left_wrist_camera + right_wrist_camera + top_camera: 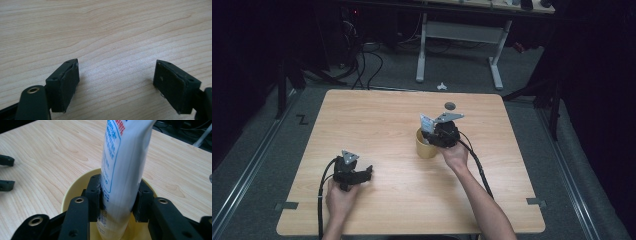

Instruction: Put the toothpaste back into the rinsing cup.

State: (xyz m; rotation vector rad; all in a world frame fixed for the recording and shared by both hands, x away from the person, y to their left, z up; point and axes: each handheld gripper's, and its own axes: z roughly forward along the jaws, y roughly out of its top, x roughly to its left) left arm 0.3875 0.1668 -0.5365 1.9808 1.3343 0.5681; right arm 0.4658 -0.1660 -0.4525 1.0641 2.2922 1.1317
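Note:
A white tube with blue print [123, 170] stands upright in a yellow cup [72, 190], its lower end down inside the cup. My right gripper [119, 200] is shut on the tube, one pad on each side, just above the cup's rim. From above, the cup [426, 146] sits near the table's middle with the tube's top [427, 123] sticking up beside the right gripper [443, 134]. My left gripper [362, 175] rests low over bare wood at the front left, jaws wide apart. Nothing lies between its fingertips [65, 82].
A small dark round spot [450, 105] lies on the wooden table [377, 125] behind the cup. Cables trail from both grippers toward the front edge. Beyond the table stand a white desk frame [459, 40] and floor cables.

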